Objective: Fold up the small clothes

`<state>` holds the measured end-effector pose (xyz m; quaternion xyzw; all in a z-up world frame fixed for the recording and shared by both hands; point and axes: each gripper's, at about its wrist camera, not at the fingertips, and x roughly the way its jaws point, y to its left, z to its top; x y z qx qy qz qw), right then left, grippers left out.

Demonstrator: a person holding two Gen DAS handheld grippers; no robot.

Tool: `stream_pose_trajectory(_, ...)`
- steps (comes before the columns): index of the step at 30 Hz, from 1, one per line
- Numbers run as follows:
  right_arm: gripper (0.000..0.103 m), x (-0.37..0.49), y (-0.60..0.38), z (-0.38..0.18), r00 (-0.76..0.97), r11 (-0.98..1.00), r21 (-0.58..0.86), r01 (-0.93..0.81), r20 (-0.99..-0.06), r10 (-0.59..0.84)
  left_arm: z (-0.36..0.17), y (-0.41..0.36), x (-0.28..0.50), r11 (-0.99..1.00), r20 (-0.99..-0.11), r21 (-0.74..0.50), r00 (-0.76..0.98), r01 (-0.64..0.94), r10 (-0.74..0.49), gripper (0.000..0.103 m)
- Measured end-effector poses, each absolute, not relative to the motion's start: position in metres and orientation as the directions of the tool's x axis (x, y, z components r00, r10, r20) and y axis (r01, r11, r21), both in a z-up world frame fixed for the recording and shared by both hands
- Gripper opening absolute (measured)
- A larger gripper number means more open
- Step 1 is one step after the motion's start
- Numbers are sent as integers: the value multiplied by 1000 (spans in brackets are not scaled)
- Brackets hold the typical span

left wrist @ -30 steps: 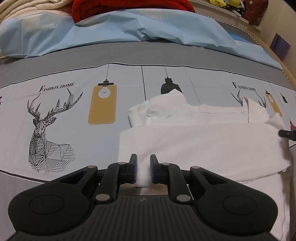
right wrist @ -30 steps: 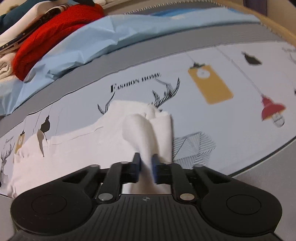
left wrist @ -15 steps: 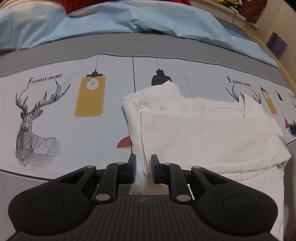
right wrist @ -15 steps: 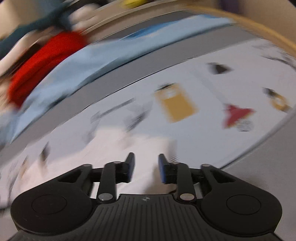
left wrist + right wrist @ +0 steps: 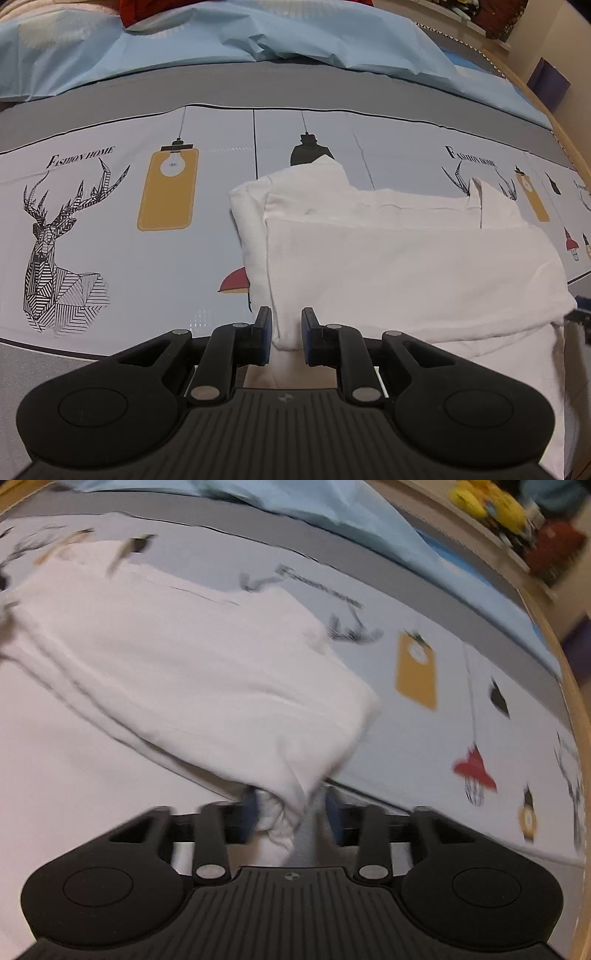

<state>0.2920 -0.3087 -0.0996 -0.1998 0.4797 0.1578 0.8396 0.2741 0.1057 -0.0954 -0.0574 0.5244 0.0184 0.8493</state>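
Right now your left gripper (image 5: 286, 326) points down at the near left corner of the white garment (image 5: 406, 266), which lies folded over itself on the printed bed sheet (image 5: 110, 236). Its jaws stand only a little apart with the corner of the cloth between them; a sliver of space shows beside each blue pad, so you cannot tell from this view whether the pads truly pinch it.

Your right gripper (image 5: 291, 812) is at the opposite near corner of the same garment (image 5: 184, 672), and its view is smeared by motion. Its jaws have just been closing, and a bunched tail of white fabric hangs between them. The left pad seems to touch the cloth, yet a gap shows on the right side, so the grasp there is also not clear.

The garment stretches across the sheet between your two grippers, its far edge lying over the printed black lamp (image 5: 309, 155) and close to the small deer (image 5: 480, 181). Toward the head of the bed, a grey band crosses the sheet, and beyond it lies a rumpled light blue cover (image 5: 258, 33).
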Motion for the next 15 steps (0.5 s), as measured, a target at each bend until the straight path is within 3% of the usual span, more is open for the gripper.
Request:
stream_pose_trajectory(2, 0, 299, -324, -107, 435, 904, -162, -396, -900, 30, -97, 105, 275, 993, -894, -78, 446, -87, -31, 18)
stream_pose_trajectory(5, 0, 299, -336, -130, 376, 880, -274, -388, -919, -120, -99, 105, 276, 993, -898, -80, 438, -90, -33, 18)
stream_pose_trajectory(6, 0, 300, -340, -128, 364, 891, -252, -376, -925, -108, -100, 105, 277, 993, -899, -82, 437, -89, -35, 18)
stream_pose_trajectory(9, 0, 299, -348, -86, 418, 935, -59, -351, -903, 100, -104, 106, 278, 992, -901, -89, 432, -92, -40, 18)
stream_pose_trajectory(10, 4, 296, -348, -69, 466, 933, -4, -359, -867, 175, -107, 107, 279, 990, -904, -96, 426, -99, -45, 19)
stream_pose_trajectory(13, 40, 294, -342, -52, 508, 912, 98, -399, -804, 309, -116, 108, 280, 987, -912, -110, 407, -115, -54, 28)
stream_pose_trajectory(15, 43, 298, -328, -63, 497, 899, 47, -435, -820, 283, -122, 107, 280, 987, -918, -102, 393, -120, -47, 29)
